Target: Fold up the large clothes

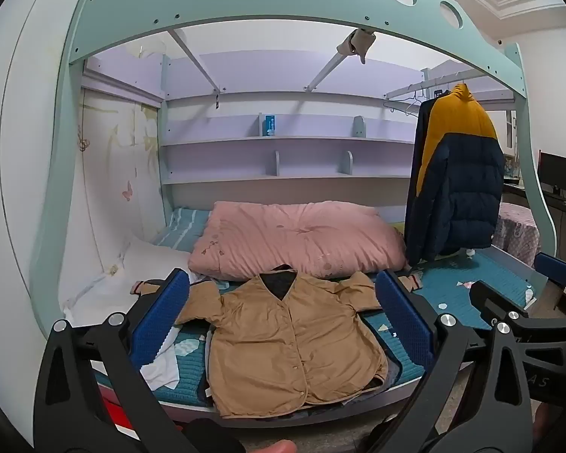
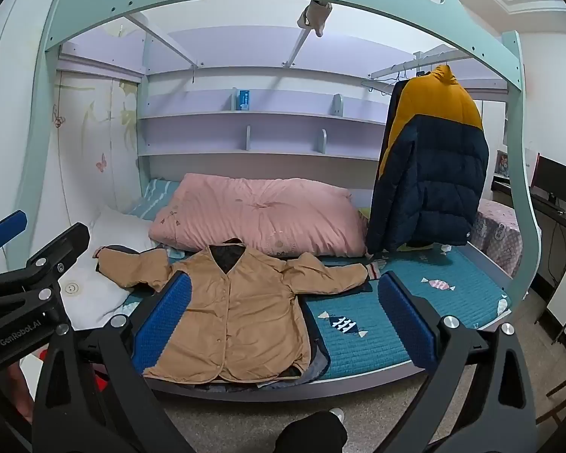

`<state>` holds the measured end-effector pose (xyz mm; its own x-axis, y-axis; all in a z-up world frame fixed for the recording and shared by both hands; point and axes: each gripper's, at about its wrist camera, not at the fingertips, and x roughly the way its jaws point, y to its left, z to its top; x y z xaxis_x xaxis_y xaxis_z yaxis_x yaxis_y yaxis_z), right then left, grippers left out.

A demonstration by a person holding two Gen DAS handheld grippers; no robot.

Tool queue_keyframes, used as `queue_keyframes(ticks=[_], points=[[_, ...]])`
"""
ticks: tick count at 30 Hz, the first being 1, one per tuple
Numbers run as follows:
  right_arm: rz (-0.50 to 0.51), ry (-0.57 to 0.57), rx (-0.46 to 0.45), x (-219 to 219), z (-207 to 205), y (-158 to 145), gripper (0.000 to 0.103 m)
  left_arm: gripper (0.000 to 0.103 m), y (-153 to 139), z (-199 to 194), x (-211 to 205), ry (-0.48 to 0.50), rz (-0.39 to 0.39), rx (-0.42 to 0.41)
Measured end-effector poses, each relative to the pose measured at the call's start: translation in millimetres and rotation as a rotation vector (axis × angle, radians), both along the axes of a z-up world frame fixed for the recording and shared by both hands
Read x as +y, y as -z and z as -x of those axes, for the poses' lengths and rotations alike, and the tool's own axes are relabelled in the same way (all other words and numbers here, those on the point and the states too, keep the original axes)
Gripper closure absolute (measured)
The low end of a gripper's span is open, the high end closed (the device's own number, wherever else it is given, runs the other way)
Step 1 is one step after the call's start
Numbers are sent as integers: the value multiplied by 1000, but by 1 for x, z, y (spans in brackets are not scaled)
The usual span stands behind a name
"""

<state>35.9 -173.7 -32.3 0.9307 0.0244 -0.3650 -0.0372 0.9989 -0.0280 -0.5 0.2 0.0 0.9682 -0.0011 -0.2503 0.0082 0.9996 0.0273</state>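
A tan button-front jacket (image 1: 283,339) lies face up and spread flat on the teal bed cover (image 2: 362,343), hem at the near edge, both sleeves out to the sides, with a pink quilt (image 1: 302,238) just behind its collar. The left gripper (image 1: 283,324) and the right gripper (image 2: 286,321) hover in front of the bed, each with its blue pads wide apart and holding nothing, so folding looks not yet begun. The next move likely calls for lowering a claw to a sleeve cuff or side seam and pinching it to bring it across the front.
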Motion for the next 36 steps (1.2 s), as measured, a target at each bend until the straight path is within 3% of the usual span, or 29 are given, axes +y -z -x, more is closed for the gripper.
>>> queue_keyframes(ticks=[36], points=[[-4, 2, -1, -2, -1, 5, 7, 5, 3, -6, 2, 18, 18, 11]])
